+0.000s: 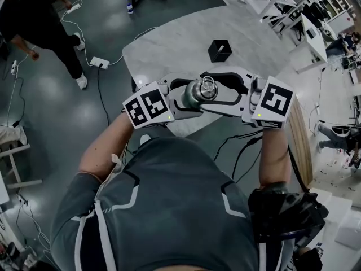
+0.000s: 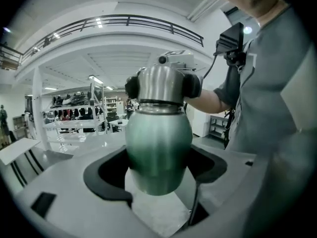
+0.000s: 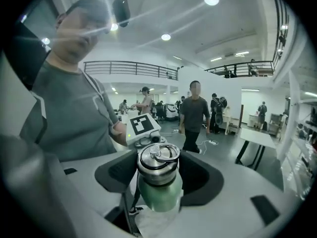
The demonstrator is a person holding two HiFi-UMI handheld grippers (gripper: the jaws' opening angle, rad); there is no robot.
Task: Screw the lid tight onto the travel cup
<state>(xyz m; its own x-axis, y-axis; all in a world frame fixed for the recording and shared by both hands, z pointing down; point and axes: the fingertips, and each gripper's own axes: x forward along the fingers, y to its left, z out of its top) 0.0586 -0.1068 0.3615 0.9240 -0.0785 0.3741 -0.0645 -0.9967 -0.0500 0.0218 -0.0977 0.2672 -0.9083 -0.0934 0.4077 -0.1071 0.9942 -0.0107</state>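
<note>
A green travel cup (image 1: 192, 96) with a steel lid (image 1: 209, 85) hangs above the table edge, between my two grippers. My left gripper (image 1: 186, 99) is shut on the cup's green body (image 2: 158, 143); the black pads (image 2: 106, 182) lie against its sides. My right gripper (image 1: 221, 90) is shut on the steel lid (image 3: 158, 160), whose ring handle faces the right gripper view. In the left gripper view the right gripper's dark pads (image 2: 132, 87) press both sides of the lid (image 2: 161, 86). The green body (image 3: 159, 195) shows just below the lid.
A small black box (image 1: 219, 50) stands on the light marble table (image 1: 169, 44) beyond the cup. A wooden board edge (image 1: 299, 145) runs along my right. Cables and a power strip (image 1: 100, 62) lie on the floor, where a person (image 1: 34, 21) stands far left.
</note>
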